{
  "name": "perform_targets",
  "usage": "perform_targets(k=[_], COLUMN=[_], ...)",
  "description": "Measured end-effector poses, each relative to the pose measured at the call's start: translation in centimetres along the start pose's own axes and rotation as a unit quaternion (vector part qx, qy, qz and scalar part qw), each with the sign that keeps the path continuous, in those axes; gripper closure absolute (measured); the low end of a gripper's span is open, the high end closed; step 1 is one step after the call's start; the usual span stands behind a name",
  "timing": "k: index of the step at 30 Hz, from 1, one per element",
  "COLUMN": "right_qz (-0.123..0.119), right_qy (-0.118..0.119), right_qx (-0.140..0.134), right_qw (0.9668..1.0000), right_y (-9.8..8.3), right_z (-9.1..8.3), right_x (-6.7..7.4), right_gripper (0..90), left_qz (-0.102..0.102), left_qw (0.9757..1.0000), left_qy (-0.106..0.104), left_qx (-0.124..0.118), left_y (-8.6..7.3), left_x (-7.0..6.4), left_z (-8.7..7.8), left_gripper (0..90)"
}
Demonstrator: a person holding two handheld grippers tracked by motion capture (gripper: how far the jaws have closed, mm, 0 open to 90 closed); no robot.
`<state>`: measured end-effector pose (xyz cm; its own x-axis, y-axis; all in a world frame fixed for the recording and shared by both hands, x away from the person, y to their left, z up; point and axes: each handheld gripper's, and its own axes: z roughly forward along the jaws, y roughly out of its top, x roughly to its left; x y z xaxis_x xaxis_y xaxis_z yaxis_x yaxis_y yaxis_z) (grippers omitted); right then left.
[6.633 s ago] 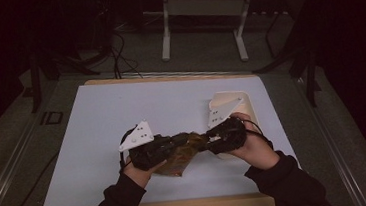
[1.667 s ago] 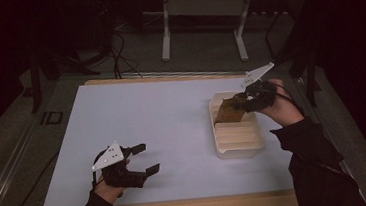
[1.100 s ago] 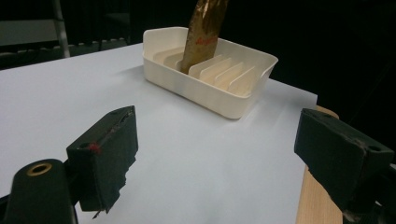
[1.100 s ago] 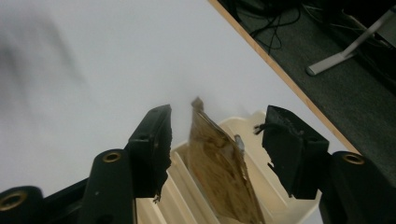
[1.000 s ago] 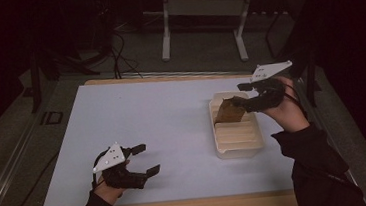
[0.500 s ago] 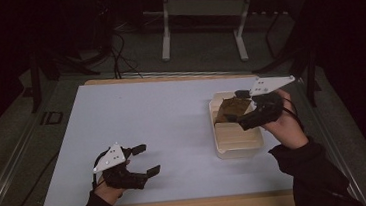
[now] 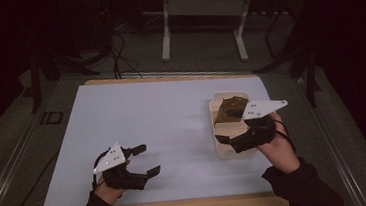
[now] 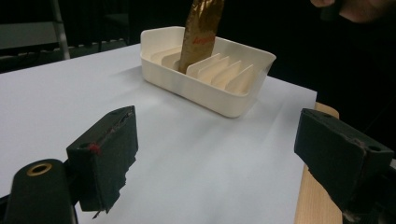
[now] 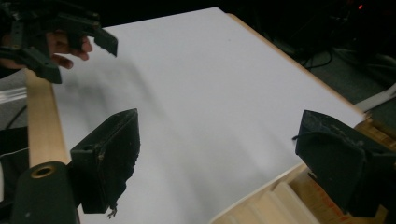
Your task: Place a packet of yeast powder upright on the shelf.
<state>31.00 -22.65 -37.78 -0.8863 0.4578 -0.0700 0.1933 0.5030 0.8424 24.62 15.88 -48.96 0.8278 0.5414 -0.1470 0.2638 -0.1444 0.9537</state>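
Dark room w/ cables on the floor. White surface (image 7: 162, 120) on a wood base. Cream slotted tray (image 7: 218, 130) at right holds a gold packet (image 7: 231, 109); left tool view shows it upright. Left tool (image 7: 143, 160) and right tool (image 7: 227, 142): both wide open, empty.

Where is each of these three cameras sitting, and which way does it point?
High view: above the person's side, looking forward and down at the table; both forearms and hands show.
Left gripper view: on the left gripper, facing the tray; its jaws show.
Right gripper view: on the right gripper, facing the left gripper; its jaws show.
Shared: the tray and the packet, in the high and left gripper views.
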Motion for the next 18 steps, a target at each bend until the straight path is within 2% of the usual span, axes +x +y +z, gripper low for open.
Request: perform_targets(k=[6,12,18], right_qz=[0.009,0.03,0.032], right_qy=[-0.004,-0.006,-0.009], right_qx=[-0.009,-0.021,-0.02], right_qw=[0.9999,0.9993,0.9992], right_y=[-1.4,-3.1,-4.7], right_z=[0.0,-0.2,0.1], right_x=[1.1,2.1,3.6], right_gripper=[13.6,13.7,13.7], left_qz=[0.003,0.003,0.003], left_qw=[1.0,1.0,1.0], left_qy=[0.0,-0.001,-0.001], left_qx=[0.0,0.0,0.0], left_y=[0.1,0.0,0.0], left_x=[-0.1,-0.1,-0.2], left_z=[0.0,0.0,0.0], left_gripper=[14.4,14.4,14.4])
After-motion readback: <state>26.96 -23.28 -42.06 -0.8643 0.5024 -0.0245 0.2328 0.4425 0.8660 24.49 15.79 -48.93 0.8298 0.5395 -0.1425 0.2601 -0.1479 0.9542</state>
